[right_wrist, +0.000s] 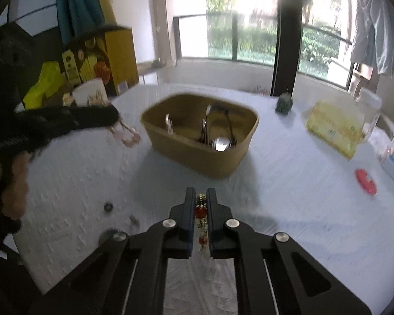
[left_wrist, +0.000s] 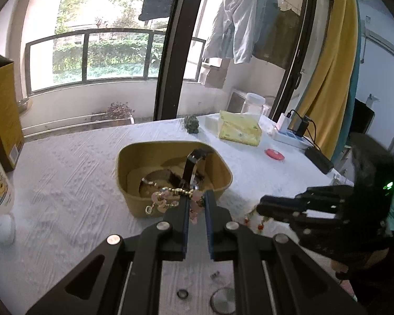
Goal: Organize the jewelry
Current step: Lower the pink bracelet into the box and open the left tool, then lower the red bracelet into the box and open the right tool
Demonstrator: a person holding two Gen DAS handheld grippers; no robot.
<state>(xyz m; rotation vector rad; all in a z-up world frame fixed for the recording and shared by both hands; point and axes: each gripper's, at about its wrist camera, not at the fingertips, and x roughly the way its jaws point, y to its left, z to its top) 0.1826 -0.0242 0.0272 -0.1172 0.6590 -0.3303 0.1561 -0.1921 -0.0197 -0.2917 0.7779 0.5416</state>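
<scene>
Two tools gripping jewelry: left tool (left_wrist: 197, 199) pinching pink-and-gold bracelet (left_wrist: 168, 199), right tool (right_wrist: 200, 197) clamping red-beaded bracelet (right_wrist: 201, 215); risking dangling chain snagging tan bin (left_wrist: 170, 155) rim.

- You face a wide window (left_wrist: 92, 52) with a dark frame, bright with daylight and greenery.
- A yellow curtain (left_wrist: 336, 65) hangs right.
- A white cloth covers your table (left_wrist: 65, 183).

Tan bin (left_wrist: 218, 173); pink-and-gold bracelet (left_wrist: 168, 199); red-beaded chain (right_wrist: 201, 214); white embossed counter (left_wrist: 65, 183); red disc (left_wrist: 275, 155); yellow pack (left_wrist: 239, 128).
</scene>
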